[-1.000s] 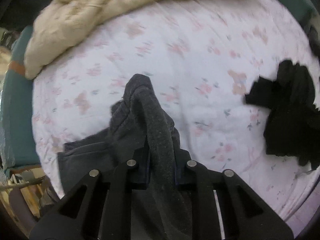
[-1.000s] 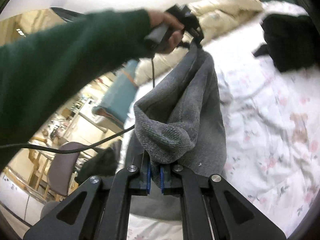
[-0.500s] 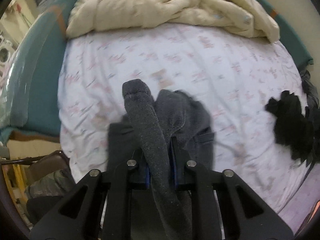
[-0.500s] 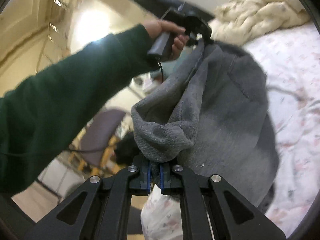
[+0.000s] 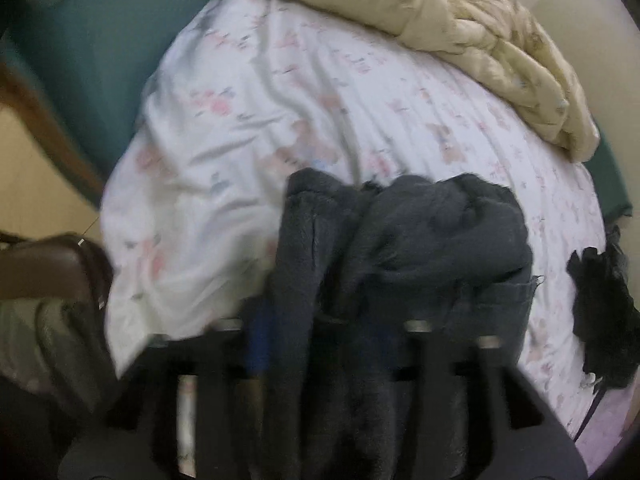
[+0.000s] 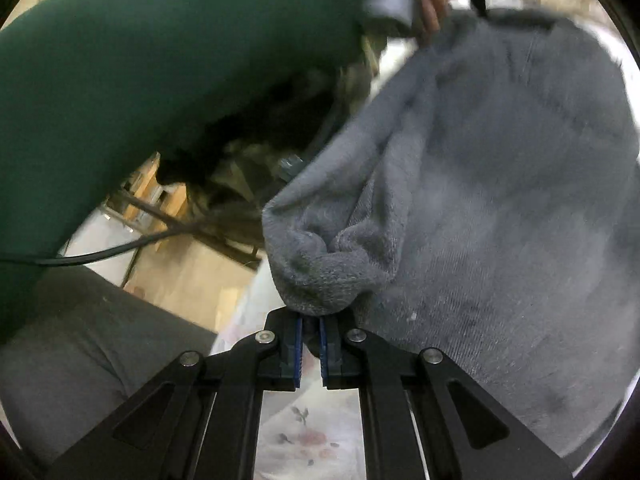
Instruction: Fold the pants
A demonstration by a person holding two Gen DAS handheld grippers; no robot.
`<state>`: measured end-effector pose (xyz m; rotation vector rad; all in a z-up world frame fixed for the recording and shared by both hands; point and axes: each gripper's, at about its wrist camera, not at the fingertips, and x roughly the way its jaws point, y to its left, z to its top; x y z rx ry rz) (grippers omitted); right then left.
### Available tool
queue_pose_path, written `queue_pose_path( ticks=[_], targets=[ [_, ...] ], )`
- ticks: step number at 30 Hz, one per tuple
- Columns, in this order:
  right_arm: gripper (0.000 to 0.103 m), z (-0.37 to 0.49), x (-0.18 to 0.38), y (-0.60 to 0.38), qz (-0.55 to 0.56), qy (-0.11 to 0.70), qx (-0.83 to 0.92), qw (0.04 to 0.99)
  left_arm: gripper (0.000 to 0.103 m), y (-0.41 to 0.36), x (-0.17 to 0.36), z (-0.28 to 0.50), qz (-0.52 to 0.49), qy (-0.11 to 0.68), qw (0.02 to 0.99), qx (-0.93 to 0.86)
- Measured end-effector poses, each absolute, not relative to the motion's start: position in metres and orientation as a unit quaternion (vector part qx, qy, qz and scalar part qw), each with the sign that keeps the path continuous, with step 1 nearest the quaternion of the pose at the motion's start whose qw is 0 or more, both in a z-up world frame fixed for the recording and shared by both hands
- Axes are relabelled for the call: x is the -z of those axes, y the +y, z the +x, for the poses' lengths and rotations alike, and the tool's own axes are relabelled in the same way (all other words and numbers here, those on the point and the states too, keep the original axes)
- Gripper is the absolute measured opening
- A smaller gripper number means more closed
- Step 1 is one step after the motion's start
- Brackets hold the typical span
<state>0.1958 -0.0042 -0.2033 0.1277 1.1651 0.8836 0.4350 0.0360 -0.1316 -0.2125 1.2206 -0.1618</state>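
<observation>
The grey fleece pants (image 5: 432, 236) hang between my two grippers above the floral bedsheet (image 5: 248, 128). My left gripper (image 5: 300, 340) is shut on a bunched edge of the pants, and the view is blurred. In the right wrist view my right gripper (image 6: 311, 340) is shut on a rolled corner of the pants (image 6: 500, 184), which spread up to the left gripper (image 6: 492, 0), held by a hand in a green sleeve (image 6: 160, 60).
A cream comforter (image 5: 460, 28) lies piled at the far side of the bed. A black garment (image 5: 600, 312) lies at the right edge of the sheet. A teal bed frame (image 5: 100, 60) and a dark chair (image 5: 52, 272) stand on the left.
Both grippers have swung with the pants still held. The left view has turned toward the bed's left edge. The green sleeve has come closer in the right view.
</observation>
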Motion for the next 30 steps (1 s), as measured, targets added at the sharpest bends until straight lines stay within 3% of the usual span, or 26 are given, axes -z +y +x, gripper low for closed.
queue_pose_path(
  ticks=[3, 7, 10, 13, 18, 19, 21, 22, 27, 30],
  targets=[
    [0.006, 0.19, 0.208, -0.003, 0.032, 0.541, -0.425, 0.725, 0.062, 0.048, 0.118, 0.424, -0.101, 0.573, 0.81, 0.078],
    [0.005, 0.144, 0.169, -0.001, -0.049, 0.498, -0.484, 0.718, 0.063, 0.061, 0.073, 0.387, -0.109, 0.55, 0.822, 0.099],
    [0.004, 0.128, 0.171, 0.002, -0.088, 0.504, -0.475, 0.717, 0.074, 0.066, 0.049, 0.35, -0.107, 0.534, 0.833, 0.1],
    [0.005, 0.137, 0.181, -0.026, -0.046, 0.533, -0.434, 0.725, 0.08, 0.078, 0.045, 0.306, -0.119, 0.546, 0.825, 0.082],
    [0.012, 0.171, 0.178, -0.129, 0.138, 0.552, -0.356, 0.742, 0.081, 0.09, 0.063, 0.222, -0.171, 0.593, 0.785, 0.056],
    [0.019, 0.177, 0.177, -0.154, 0.169, 0.556, -0.329, 0.744, 0.081, 0.09, 0.065, 0.205, -0.17, 0.595, 0.784, 0.054],
    [0.055, 0.184, 0.177, -0.195, 0.219, 0.562, -0.286, 0.744, 0.081, 0.088, 0.065, 0.176, -0.163, 0.595, 0.786, 0.046],
    [0.062, 0.187, 0.179, -0.216, 0.248, 0.561, -0.264, 0.745, 0.081, 0.088, 0.067, 0.157, -0.168, 0.59, 0.788, 0.04],
    [0.064, 0.189, 0.212, -0.267, 0.375, 0.562, -0.206, 0.708, 0.081, 0.109, 0.096, 0.112, -0.316, 0.577, 0.751, 0.052],
    [0.063, 0.192, 0.24, -0.262, 0.417, 0.573, -0.206, 0.675, 0.08, 0.105, 0.107, 0.115, -0.225, 0.582, 0.781, -0.013]
  ],
)
